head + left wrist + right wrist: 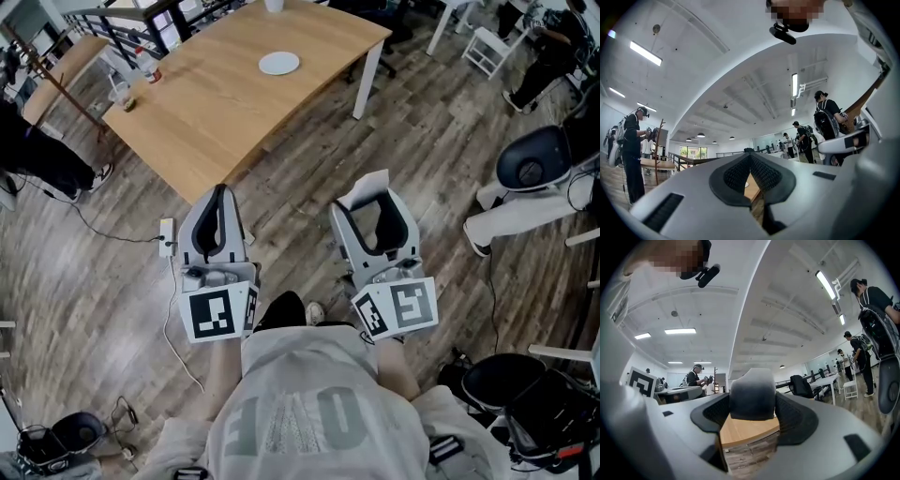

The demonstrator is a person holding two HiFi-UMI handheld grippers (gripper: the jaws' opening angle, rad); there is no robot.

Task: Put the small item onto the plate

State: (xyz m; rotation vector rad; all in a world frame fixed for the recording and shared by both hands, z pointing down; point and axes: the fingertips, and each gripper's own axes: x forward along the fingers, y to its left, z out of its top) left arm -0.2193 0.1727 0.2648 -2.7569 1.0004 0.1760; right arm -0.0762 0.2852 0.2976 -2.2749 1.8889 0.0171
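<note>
Far ahead, a white plate (278,63) lies on a light wooden table (216,112). Both grippers hang over the wooden floor, short of the table's near edge. My right gripper (373,202) is shut on a small white, soft-looking block (372,186), which stands up between the jaws. In the right gripper view the block (752,394) fills the gap of the right gripper (752,412), with the table's edge below it. My left gripper (221,195) is shut, its pads meeting at the tip with nothing between them. The left gripper view also shows the left gripper (750,158) with its jaws closed together.
On the table's left end stand a cup (120,92) and a small bottle (150,73). A power strip (166,236) and its cable lie on the floor at the left. Office chairs (530,159) and a white chair (487,52) stand at the right. Other people stand around the room.
</note>
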